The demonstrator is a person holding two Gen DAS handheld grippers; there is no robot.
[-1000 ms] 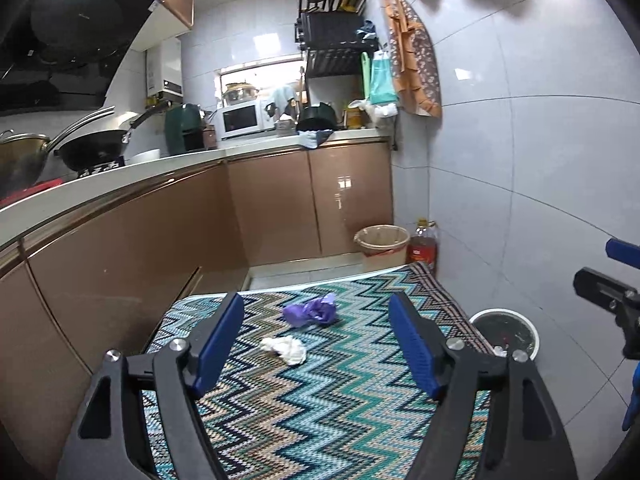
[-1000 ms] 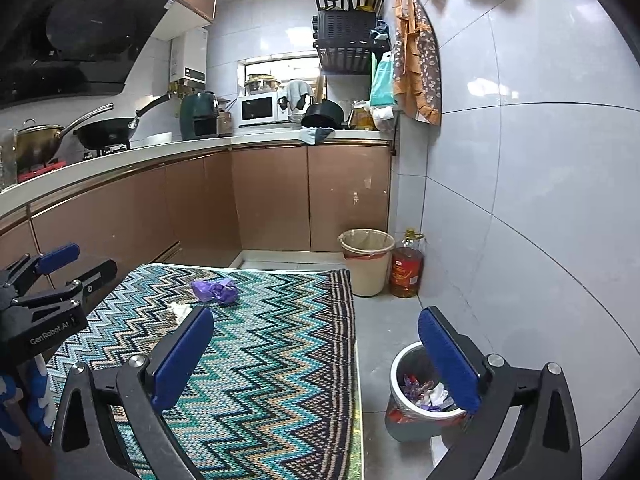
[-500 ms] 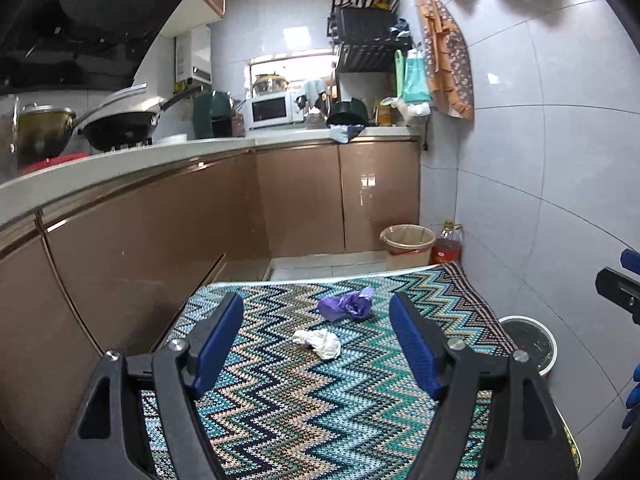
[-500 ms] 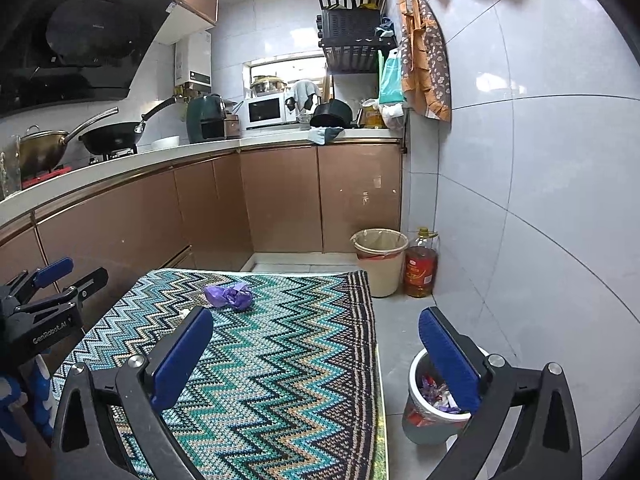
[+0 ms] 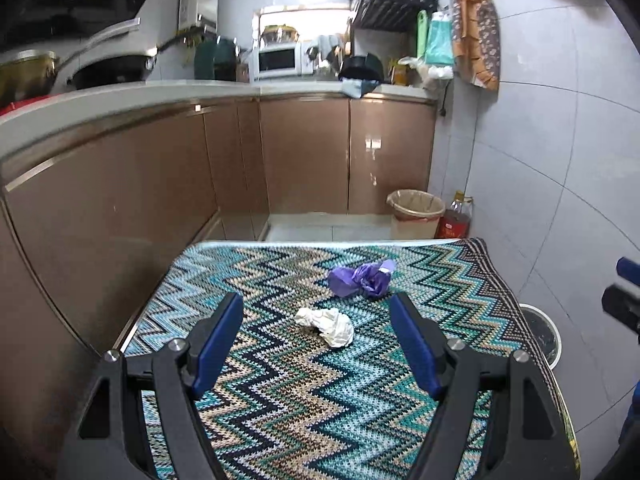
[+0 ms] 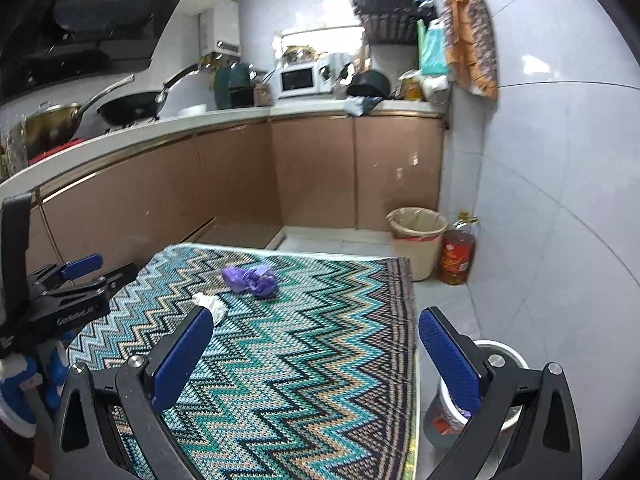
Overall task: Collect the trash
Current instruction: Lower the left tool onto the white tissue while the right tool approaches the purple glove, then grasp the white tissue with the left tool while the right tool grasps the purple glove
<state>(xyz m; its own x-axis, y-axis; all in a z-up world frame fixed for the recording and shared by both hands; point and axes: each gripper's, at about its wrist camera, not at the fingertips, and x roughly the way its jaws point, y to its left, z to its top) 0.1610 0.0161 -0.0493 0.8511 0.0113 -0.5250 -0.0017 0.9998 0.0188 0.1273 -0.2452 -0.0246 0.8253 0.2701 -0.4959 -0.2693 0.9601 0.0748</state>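
A crumpled white paper wad [image 5: 327, 325] lies on the zigzag-patterned table cloth [image 5: 280, 400], and a crumpled purple wrapper [image 5: 362, 279] lies just beyond it. My left gripper [image 5: 316, 312] is open, its blue fingers wide on either side of the white wad and a little short of it, nothing between the pads. From the right wrist view the purple wrapper [image 6: 251, 279] and the white wad [image 6: 210, 304] sit ahead to the left. My right gripper [image 6: 316, 326] is open and empty over the cloth's right part. The left gripper's body [image 6: 68, 300] shows at that view's left edge.
A small white bin [image 6: 496, 384] with wrappers inside stands on the floor by the table's right edge. A beige bucket [image 5: 416, 214] and an oil bottle [image 5: 454, 218] stand against the far cabinets. Brown cabinets [image 5: 120, 200] run along the left, a tiled wall on the right.
Both grippers have moved forward and down toward the table; the white wad and the purple wrapper look nearer and larger. The left view has rolled a little. Neither gripper's opening changed.
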